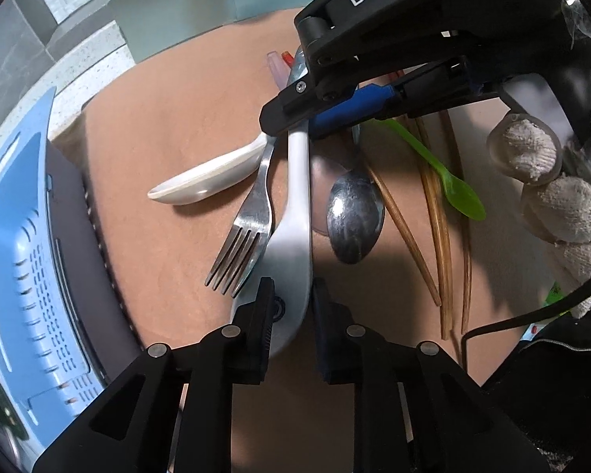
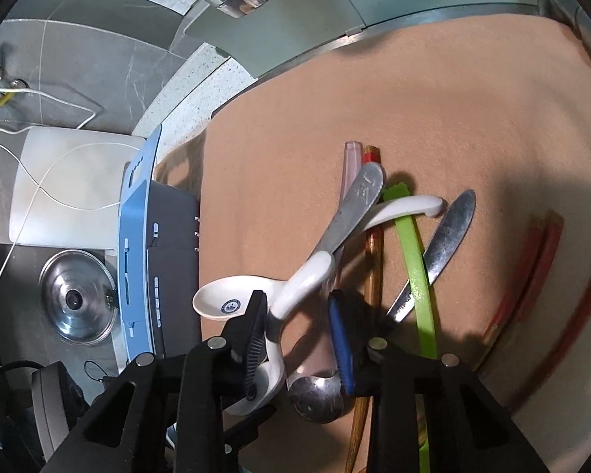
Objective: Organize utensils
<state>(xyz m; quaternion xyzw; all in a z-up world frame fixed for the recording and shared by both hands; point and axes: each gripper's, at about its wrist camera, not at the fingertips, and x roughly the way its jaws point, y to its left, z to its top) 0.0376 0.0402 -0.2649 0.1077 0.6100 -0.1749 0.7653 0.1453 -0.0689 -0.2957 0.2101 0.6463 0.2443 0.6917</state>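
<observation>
Pale spoon (image 1: 295,197) pinched at its bowl between the pads of the left gripper (image 1: 291,315), which is closed on it. The handle runs away from those fingertips and passes between the fingers of the right gripper (image 2: 295,339). These are not clamped: the spoon (image 2: 275,358) leans on the black finger and a gap remains before the blue pad. Judged hazards are these. Held at one end only, the spoon may pivot or slip when lifted. The fork (image 1: 244,236) lies against it just left of the left fingertips, and the metal spoon (image 1: 354,216) lies just right of them, so either may be dragged along. The white ceramic spoon (image 1: 201,185) sits close under the right fingers and could be caught as they close. Chopsticks (image 1: 433,228) and a green spoon (image 1: 453,185) lie farther right, clear of both grips. A blue basket (image 1: 19,276) stands well to the left of the fingers; no utensil shows in it, and its inside is mostly hidden.
</observation>
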